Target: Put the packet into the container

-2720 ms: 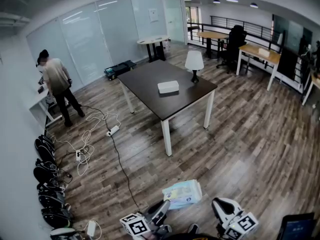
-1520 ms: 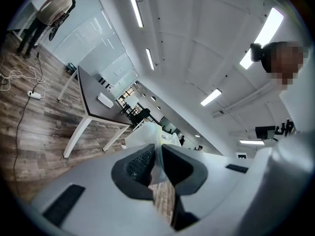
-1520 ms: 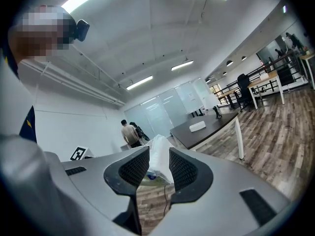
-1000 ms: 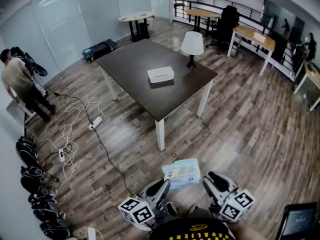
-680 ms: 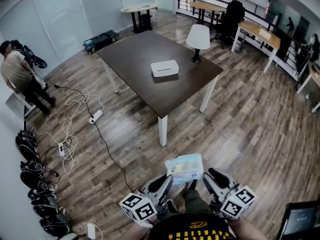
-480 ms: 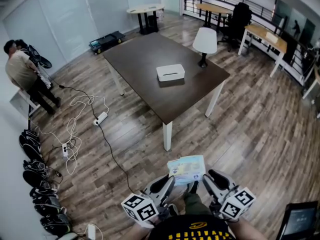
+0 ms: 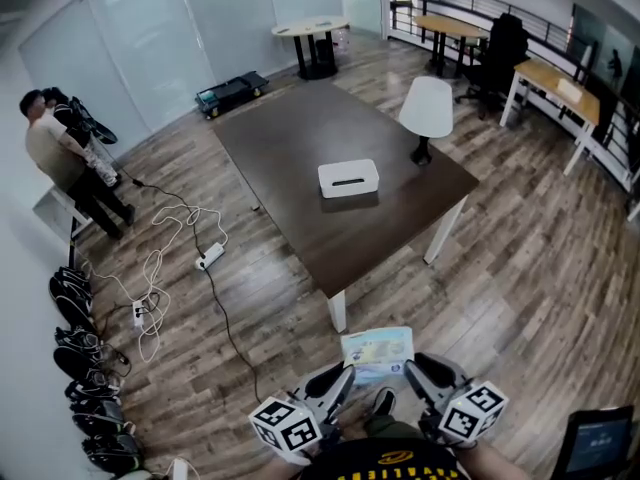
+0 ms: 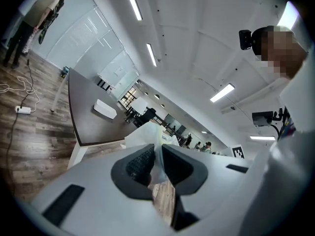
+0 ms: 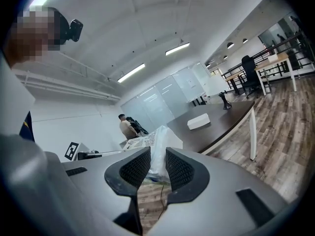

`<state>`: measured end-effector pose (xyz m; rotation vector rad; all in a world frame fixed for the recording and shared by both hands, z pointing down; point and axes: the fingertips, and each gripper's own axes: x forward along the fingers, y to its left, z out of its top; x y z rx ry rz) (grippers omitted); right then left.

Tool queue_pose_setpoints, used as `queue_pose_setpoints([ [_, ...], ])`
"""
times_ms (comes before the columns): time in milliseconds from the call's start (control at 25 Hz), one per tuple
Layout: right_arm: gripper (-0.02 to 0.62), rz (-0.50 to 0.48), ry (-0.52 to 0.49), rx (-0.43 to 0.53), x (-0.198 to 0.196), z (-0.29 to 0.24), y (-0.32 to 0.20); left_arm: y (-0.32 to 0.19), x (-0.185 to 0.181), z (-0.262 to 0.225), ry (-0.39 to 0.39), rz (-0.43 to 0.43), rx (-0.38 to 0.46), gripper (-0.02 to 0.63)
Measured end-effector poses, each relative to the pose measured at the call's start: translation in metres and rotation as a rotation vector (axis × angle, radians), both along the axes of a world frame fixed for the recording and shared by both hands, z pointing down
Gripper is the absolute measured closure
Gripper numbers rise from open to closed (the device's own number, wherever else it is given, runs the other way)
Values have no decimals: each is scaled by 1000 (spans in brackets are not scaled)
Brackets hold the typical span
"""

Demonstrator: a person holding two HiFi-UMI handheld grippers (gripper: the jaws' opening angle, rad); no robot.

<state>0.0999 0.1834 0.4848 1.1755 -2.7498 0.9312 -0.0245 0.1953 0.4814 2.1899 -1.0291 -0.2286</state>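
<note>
Left gripper [image 8: 158, 151]: jaws nearly together, pinching a thin edge of the packet [image 7: 378, 348] between the pads. Right gripper [image 9: 157, 156]: jaws closing, with a bunched fold of the same packet standing between the ribbed pads; firm pressure is not evident. Head view: both grippers sit low in frame, left at 7 o'clock and right at 5 o'clock of the packet, tips angled inward toward it. The packet is held off the floor between the two, flat side up, pale blue and white with print too small to read. A dark screen [image 7: 598, 453] shows at 4 o'clock, at the frame's corner. Wood-plank floor [image 7: 500, 268] lies below. At 12 o'clock, beyond the packet, stands a dark-topped table [image 7: 290, 138] on white legs, its near corner closest. The container [image 7: 348, 178], a white rectangular box with a slot in its top, rests near the tabletop's middle, well apart from the packet. A white-shaded lamp [image 7: 426, 108] stands on the table at 1 o'clock of the container. At 10 o'clock a power strip [image 7: 210, 257] and loose white cables lie on the floor; black items [image 7: 78, 340] line the wall at 9 o'clock. Farther at 10 o'clock a person [image 7: 62, 158] stands by the glass wall. Far off at 12 o'clock is a round table [image 7: 312, 30]; wooden desks [image 7: 555, 78] and a black chair [image 7: 504, 46] are at 1 to 2 o'clock.
</note>
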Motion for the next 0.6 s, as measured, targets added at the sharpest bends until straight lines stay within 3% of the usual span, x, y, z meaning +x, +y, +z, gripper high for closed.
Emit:
queue_pose_setpoints([
  [600, 495, -79, -1, -48, 43, 15, -118, -116, 44, 5, -33, -77, -17, 563],
])
